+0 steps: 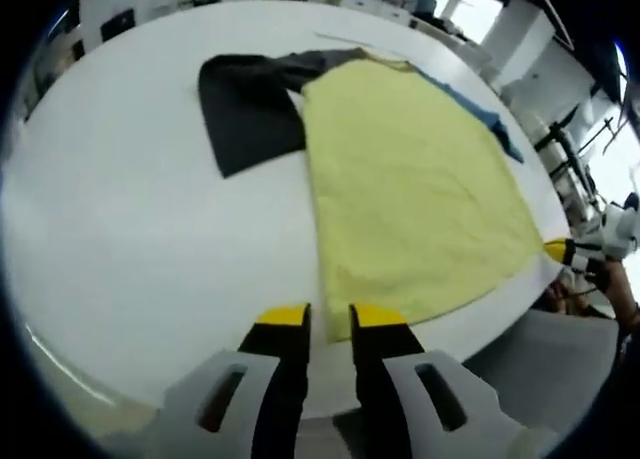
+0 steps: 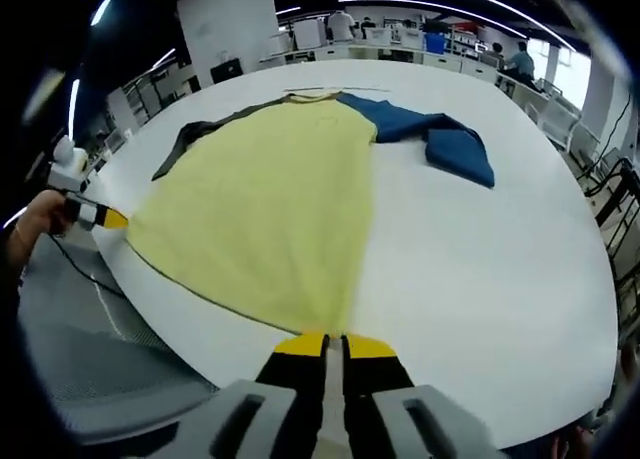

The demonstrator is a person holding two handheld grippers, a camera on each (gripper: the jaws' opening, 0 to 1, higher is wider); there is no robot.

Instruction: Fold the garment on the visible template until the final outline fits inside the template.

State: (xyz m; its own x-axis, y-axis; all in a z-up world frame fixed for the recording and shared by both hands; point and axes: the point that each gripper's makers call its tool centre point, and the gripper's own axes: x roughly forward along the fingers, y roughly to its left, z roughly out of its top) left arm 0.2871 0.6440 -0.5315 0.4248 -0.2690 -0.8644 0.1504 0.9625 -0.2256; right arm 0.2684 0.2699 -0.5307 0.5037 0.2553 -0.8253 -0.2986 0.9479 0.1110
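Two hand-held grippers sit at the near hem of one garment (image 1: 410,189) spread flat on a white table (image 1: 120,239).

Garment: yellow body, one dark grey sleeve (image 1: 245,104), one blue sleeve (image 2: 440,139). In the left gripper view the yellow body runs from the 12 o'clock area down toward 5 o'clock; the grey sleeve lies folded at 11 o'clock, touching the body's upper edge. A strip of the blue sleeve shows along the far side at 1 o'clock. In the right gripper view the body fans out from 6 o'clock toward 12 o'clock, the blue sleeve lies at 1 o'clock, and a thin edge of the grey sleeve shows at 10 o'clock. No template outline can be made out on the table.

Left gripper (image 1: 328,315): yellow-tipped jaws rise at 6 o'clock, slightly apart with table showing in the gap. The tips are just beside the hem corner; contact with the cloth cannot be confirmed.

Right gripper (image 2: 333,345): jaws pressed close together at 6 o'clock, with the yellow hem corner meeting the tips; they appear to pinch the cloth.

Cross views: the right gripper appears at 3 o'clock in the left gripper view, at the hem corner. The left gripper appears at 9 o'clock in the right gripper view, beside a hand (image 2: 40,219).

Background: workbenches and people at 12 o'clock.
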